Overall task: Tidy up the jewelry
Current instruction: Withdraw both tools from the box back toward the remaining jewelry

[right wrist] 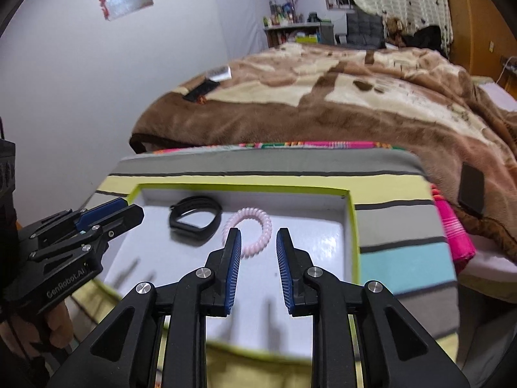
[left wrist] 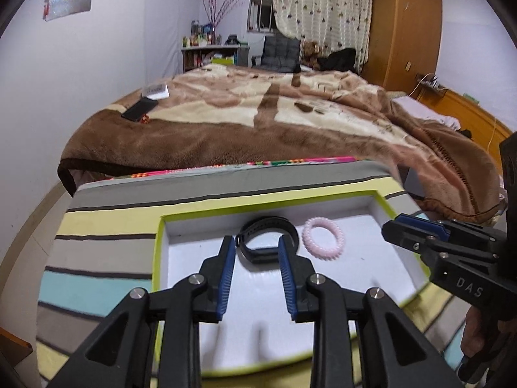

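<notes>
A black wristband (left wrist: pixel 266 241) and a pink coil bracelet (left wrist: pixel 323 238) lie side by side in a white tray with a green rim (left wrist: pixel 158 252) on a striped surface. My left gripper (left wrist: pixel 257 245) is open and empty, hovering just in front of the wristband. My right gripper (right wrist: pixel 257 237) is open and empty, just in front of the pink bracelet (right wrist: pixel 250 228), with the wristband (right wrist: pixel 194 218) to its left. Each gripper shows in the other's view, the right one (left wrist: pixel 416 231) at the tray's right edge, the left one (right wrist: pixel 106 215) at its left edge.
The tray's rim (right wrist: pixel 353 226) sits on a striped cushion-like surface (right wrist: pixel 404 258). Behind it is a bed with a brown blanket (left wrist: pixel 258 123) bearing a black phone (left wrist: pixel 139 110) and a white box (left wrist: pixel 156 91). A pink cloth (right wrist: pixel 455 229) hangs at right.
</notes>
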A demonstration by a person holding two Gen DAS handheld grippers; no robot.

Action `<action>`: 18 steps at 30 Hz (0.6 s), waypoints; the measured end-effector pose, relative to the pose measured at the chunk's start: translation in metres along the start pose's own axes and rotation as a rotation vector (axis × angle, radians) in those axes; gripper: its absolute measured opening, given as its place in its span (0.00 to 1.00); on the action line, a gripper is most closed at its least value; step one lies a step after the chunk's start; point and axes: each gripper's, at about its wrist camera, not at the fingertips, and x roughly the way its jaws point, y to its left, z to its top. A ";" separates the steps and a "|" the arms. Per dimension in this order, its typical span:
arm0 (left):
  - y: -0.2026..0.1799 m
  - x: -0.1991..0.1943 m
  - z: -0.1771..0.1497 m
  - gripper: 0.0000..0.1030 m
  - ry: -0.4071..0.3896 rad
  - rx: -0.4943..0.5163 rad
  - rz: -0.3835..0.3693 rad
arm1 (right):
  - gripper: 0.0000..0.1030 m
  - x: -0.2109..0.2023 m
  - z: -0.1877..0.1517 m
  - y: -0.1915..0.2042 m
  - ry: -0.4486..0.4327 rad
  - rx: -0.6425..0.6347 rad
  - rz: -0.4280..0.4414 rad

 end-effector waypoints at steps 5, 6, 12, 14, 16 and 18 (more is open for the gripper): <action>-0.007 -0.042 -0.018 0.28 -0.065 -0.004 -0.017 | 0.23 -0.037 -0.023 0.007 -0.048 -0.016 0.001; -0.009 -0.050 -0.023 0.28 -0.074 -0.005 -0.022 | 0.23 -0.045 -0.030 0.010 -0.058 -0.020 0.004; -0.019 -0.091 -0.057 0.28 -0.119 0.000 -0.037 | 0.23 -0.085 -0.068 0.024 -0.102 -0.046 0.006; -0.021 -0.101 -0.067 0.28 -0.127 -0.005 -0.043 | 0.23 -0.095 -0.079 0.026 -0.116 -0.044 0.010; -0.022 -0.112 -0.079 0.28 -0.135 -0.012 -0.048 | 0.23 -0.107 -0.091 0.027 -0.128 -0.043 0.015; -0.022 -0.119 -0.091 0.28 -0.137 -0.014 -0.051 | 0.23 -0.116 -0.103 0.029 -0.135 -0.045 0.012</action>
